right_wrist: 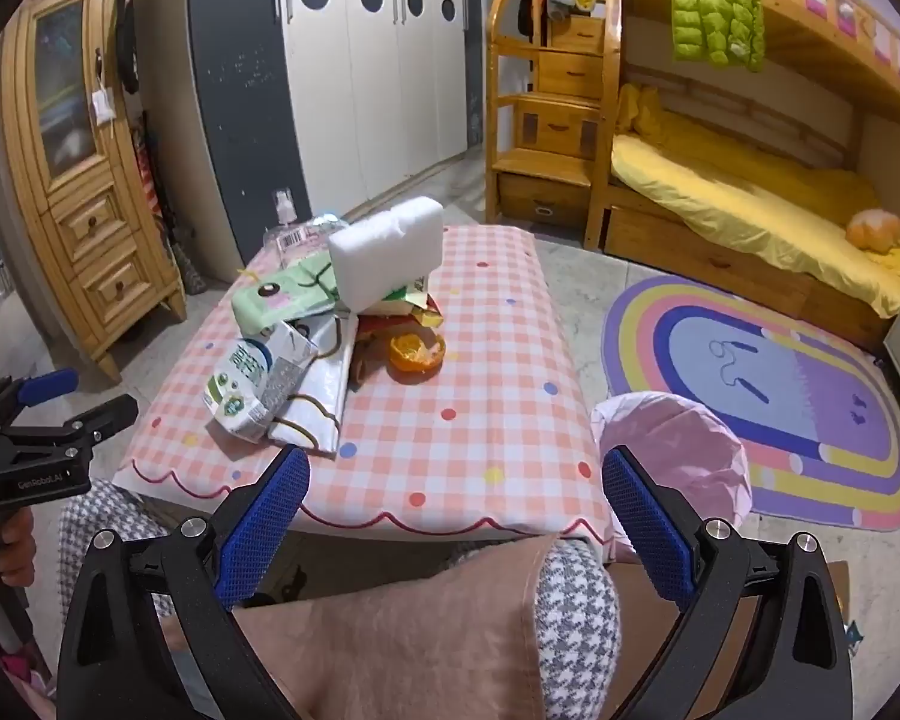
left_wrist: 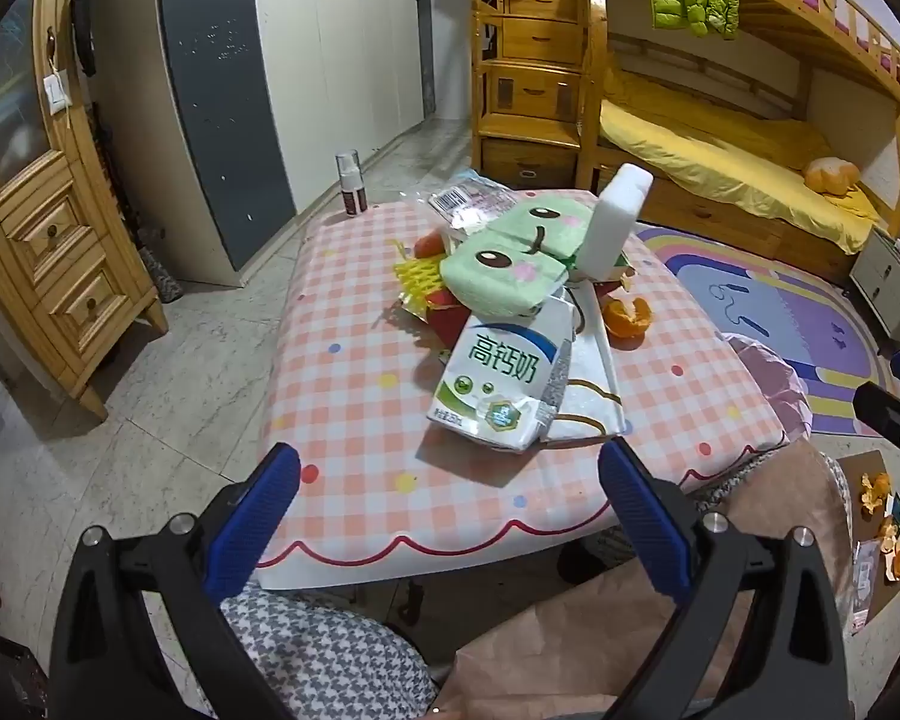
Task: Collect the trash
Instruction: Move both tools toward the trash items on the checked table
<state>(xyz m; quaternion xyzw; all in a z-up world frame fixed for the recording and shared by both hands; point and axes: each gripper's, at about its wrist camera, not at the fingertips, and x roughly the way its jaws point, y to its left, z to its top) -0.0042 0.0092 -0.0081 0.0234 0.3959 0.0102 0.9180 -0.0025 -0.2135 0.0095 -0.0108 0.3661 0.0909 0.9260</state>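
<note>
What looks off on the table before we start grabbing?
The white foam block sits tilted on top of the heap, propped rather than flat. The milk carton is crushed and lies on its side over a white wrapper. Orange peel lies loose on the checked tablecloth, with more peel on the floor.

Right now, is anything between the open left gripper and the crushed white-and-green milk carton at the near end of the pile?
Nothing visible. The left gripper hangs open at the table's near edge, and only bare checked tablecloth lies before the milk carton.
</note>
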